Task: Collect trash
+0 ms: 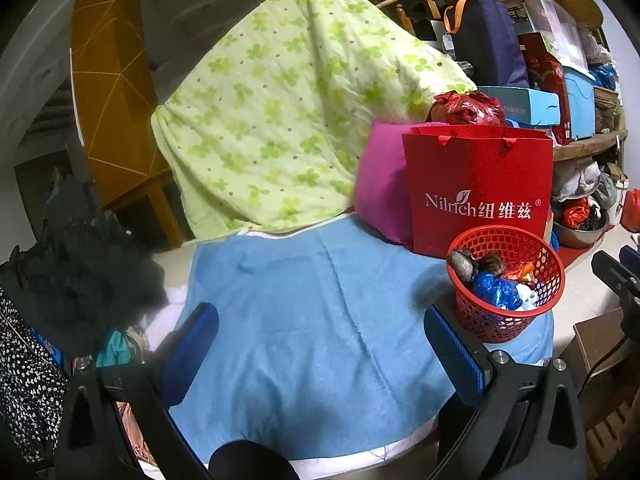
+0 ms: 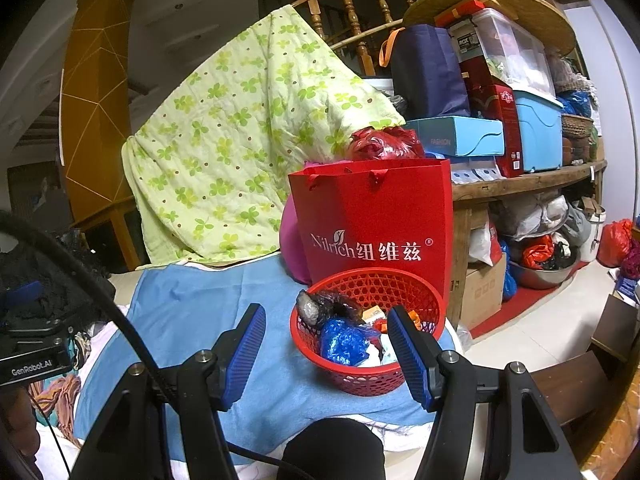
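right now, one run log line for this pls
left gripper: open, empty | right gripper: open, empty | red basket: holds trash | blue towel: bare

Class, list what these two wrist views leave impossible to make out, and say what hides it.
- Inside the red paper bag: both views, its front wall hides it.
- Lower layers in the red basket: both views, the blue plastic wrapper and other trash cover them.
- Pink cushion: the bag hides most of it.
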